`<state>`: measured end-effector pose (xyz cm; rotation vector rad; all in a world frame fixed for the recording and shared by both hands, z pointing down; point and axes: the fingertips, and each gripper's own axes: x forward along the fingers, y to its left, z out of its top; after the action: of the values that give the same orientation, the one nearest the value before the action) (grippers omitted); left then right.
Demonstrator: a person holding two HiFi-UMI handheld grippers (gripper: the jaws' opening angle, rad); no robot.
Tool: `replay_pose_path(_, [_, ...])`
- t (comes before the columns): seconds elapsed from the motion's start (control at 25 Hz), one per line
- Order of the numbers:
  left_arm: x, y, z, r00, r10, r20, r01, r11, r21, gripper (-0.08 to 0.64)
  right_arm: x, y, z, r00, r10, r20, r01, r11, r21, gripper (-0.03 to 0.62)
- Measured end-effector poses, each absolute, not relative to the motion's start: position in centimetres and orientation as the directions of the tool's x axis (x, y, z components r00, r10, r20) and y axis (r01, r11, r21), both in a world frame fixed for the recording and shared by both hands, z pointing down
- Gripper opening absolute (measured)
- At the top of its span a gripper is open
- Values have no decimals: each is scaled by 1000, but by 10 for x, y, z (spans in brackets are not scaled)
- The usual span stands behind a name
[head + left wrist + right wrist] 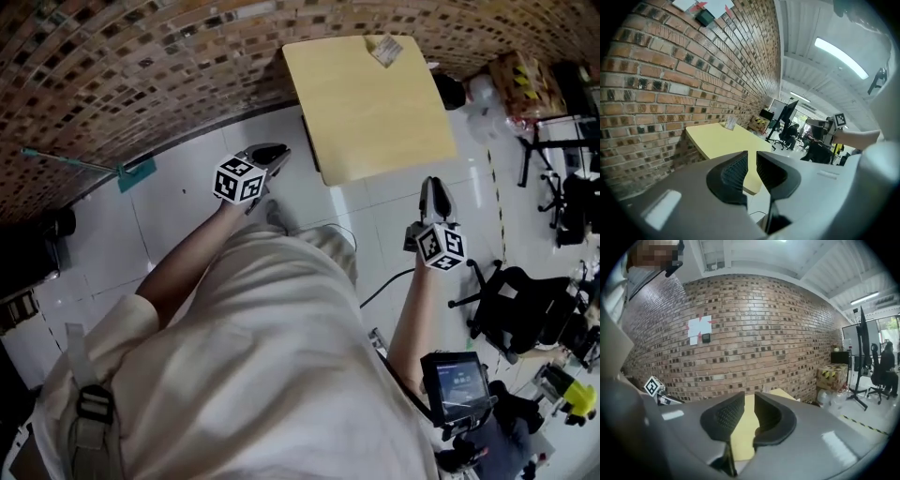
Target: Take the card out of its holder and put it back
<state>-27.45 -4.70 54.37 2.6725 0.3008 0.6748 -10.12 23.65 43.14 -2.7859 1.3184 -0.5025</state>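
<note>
While far from all fingers (269, 153), card holder (384, 49) on table (375, 117).

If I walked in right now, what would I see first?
Probably the bright yellow table standing beside the big brick wall, with a small card holder at its far end. Next you'd spot the left gripper and the right gripper, each with a black-and-white marker cube. Both are held out short of the table, with nothing between their jaws.
</note>
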Motion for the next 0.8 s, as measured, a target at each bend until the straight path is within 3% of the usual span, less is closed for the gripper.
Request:
replay_pose_path(0.4, [-253,58,524,841,360,405,202,-902,382,75,-123,280,393,578,-793,192,-774,-607,-180,71])
replay_pose_path(0.8, [-261,148,506,818,400,414,258,-898,357,75,-151,346,395,568,-803,182,-789,-594,-157,71])
